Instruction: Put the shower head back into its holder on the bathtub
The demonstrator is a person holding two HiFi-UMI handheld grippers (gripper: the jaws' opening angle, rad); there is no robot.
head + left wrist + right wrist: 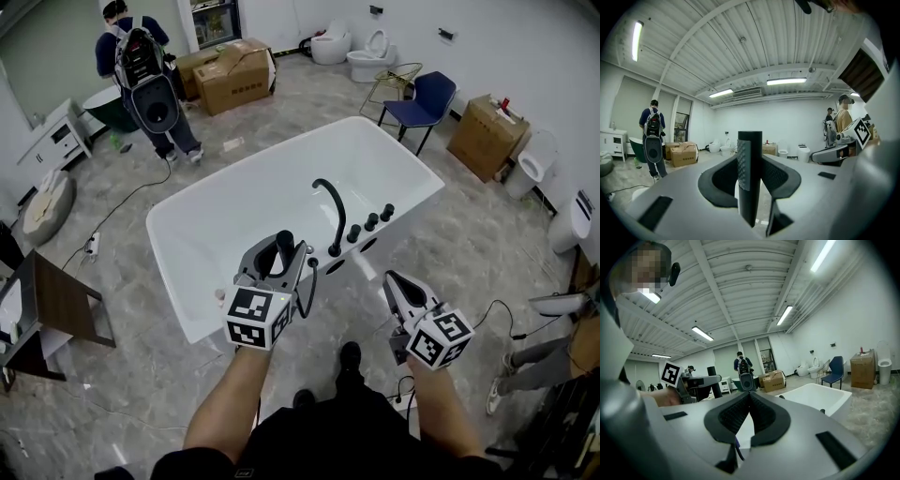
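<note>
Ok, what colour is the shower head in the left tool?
Black; the shower head shows best in the left gripper view.

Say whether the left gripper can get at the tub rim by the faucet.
Probably yes: the left gripper, holding the shower head, appears right at that rim, with nothing between them.

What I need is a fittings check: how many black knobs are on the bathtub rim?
3 black knobs on the bathtub rim beside the curved faucet: nearest it, middle, farthest. The left gripper may hide more.
</note>
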